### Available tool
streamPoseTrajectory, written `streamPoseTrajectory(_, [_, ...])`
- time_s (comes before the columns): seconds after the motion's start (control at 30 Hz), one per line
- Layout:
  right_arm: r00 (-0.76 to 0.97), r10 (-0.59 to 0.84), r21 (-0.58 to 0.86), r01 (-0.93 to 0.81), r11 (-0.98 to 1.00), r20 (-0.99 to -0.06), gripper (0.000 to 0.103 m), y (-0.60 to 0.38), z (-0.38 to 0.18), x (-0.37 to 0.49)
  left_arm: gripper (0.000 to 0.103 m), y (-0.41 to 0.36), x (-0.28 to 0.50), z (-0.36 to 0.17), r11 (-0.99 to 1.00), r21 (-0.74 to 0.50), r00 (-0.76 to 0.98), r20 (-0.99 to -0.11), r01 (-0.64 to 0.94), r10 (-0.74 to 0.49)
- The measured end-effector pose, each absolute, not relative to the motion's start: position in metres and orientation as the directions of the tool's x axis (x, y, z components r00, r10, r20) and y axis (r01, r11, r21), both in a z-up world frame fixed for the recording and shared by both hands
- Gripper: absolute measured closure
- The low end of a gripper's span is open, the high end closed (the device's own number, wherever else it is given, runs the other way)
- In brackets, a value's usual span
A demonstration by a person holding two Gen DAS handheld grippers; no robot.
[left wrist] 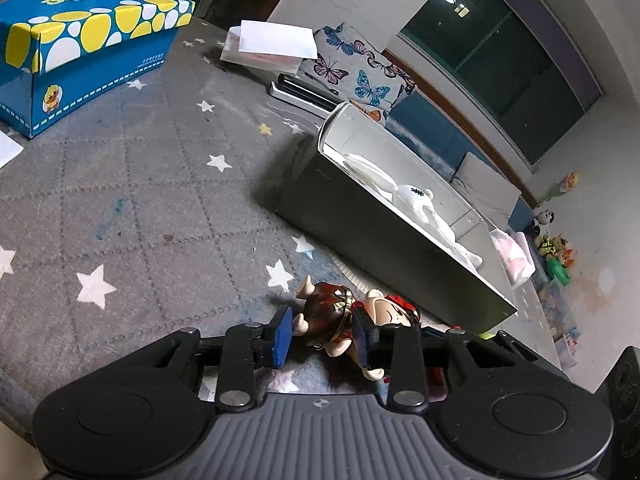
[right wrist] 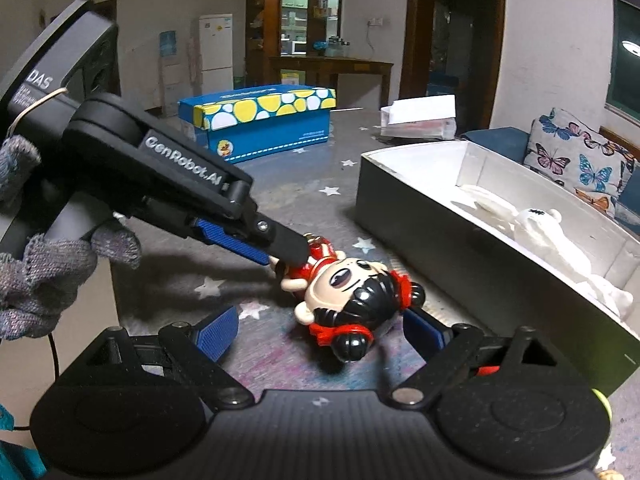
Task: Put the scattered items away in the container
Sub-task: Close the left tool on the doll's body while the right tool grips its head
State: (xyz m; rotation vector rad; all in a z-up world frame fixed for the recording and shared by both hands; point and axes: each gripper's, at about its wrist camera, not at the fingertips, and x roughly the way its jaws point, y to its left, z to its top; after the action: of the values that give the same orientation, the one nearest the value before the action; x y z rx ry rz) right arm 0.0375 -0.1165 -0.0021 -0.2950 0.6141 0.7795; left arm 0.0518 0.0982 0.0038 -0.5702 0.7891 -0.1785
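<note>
A small doll point(left wrist: 332, 304) in a red dress, with black hair, lies on its back on the grey star-patterned mat point(left wrist: 160, 200). My left gripper point(left wrist: 324, 334) straddles its body with the blue pads a little off each side, so it is open. In the right wrist view one left finger point(right wrist: 288, 246) rests by the doll's point(right wrist: 348, 284) torso. My right gripper point(right wrist: 320, 332) is wide open around the doll's head without touching it. The grey container point(left wrist: 400, 248) point(right wrist: 400, 220), white inside, stands just right of the doll and holds a white plush toy point(right wrist: 540, 228).
A blue and yellow tissue box point(left wrist: 80, 48) point(right wrist: 260, 120) sits at the far side of the mat. White papers on a flat box point(left wrist: 272, 44) and a butterfly pillow point(left wrist: 352, 68) lie beyond the container. A gloved hand point(right wrist: 48, 272) holds the left gripper. Toys point(left wrist: 556, 248) clutter the floor.
</note>
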Motion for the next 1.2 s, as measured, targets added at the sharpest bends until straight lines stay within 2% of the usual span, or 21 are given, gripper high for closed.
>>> streamPoseTrajectory(0.33, [0.587, 0.546, -0.010, -0.687, 0.727, -0.598, 0.012, -0.120, -0.001, 0.046, 0.067, 0.095, 0.052, 0.005, 0.847, -0.529, 0.701, -0.622, -0.049, -0.348])
streamPoseTrajectory(0.73, [0.584, 0.541, -0.041, -0.702, 0.711, -0.606, 0.011, -0.113, -0.008, 0.048, 0.067, 0.068, 0.053, 0.015, 0.935, -0.353, 0.714, -0.651, 0.016, -0.258])
streamPoseTrajectory(1.2, [0.573, 0.552, -0.015, -0.701, 0.713, -0.606, 0.011, -0.117, -0.011, 0.057, 0.065, 0.090, 0.061, 0.006, 0.890, -0.452, 0.690, -0.626, 0.057, -0.363])
